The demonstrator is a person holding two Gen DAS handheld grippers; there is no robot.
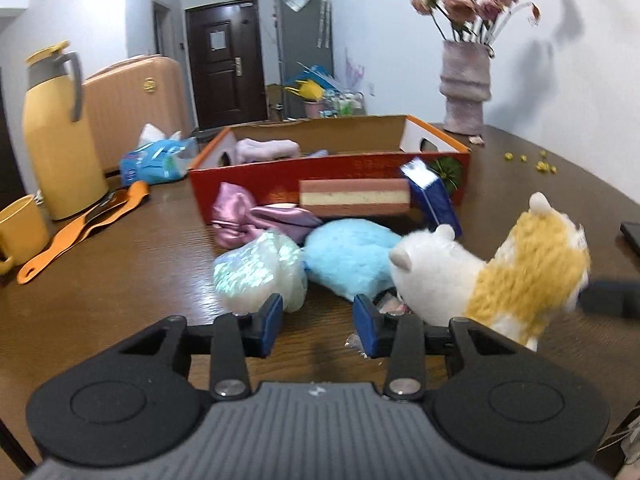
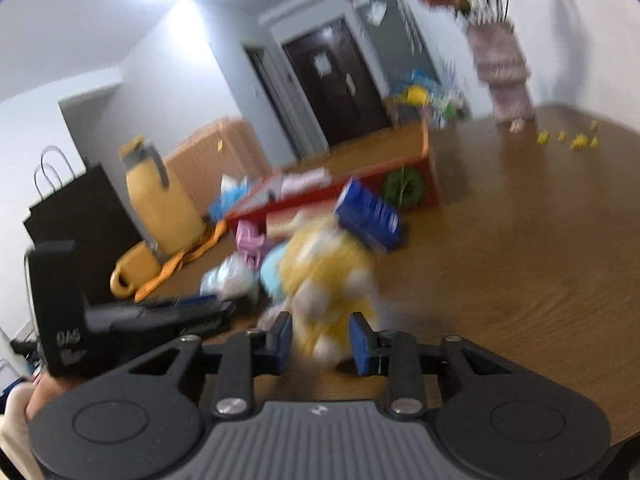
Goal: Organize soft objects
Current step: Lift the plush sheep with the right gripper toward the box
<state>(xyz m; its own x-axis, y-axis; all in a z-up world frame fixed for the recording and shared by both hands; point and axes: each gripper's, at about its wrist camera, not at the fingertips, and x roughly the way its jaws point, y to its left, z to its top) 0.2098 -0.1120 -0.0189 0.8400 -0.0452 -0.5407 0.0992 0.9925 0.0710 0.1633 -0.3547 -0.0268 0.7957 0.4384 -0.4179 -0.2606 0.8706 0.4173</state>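
Note:
A white and yellow plush animal (image 1: 492, 272) is at the table's right; in the blurred right wrist view it (image 2: 328, 276) sits between my right gripper's (image 2: 320, 340) open fingers. My left gripper (image 1: 318, 328) is open and empty, just short of an iridescent pouch (image 1: 256, 272) and a light blue plush (image 1: 348, 256). Pink satin cloth (image 1: 256, 220), a striped sponge block (image 1: 354, 198) and a blue carton (image 1: 432, 196) lie against the red cardboard box (image 1: 280, 180), which holds a pink soft item (image 1: 266, 148).
A yellow thermos (image 1: 60, 136), yellow mug (image 1: 20, 232), orange strap (image 1: 80, 228) and blue tissue pack (image 1: 156, 160) stand at the left. A vase with flowers (image 1: 466, 84) is at the back right. A black bag (image 2: 80, 216) shows left.

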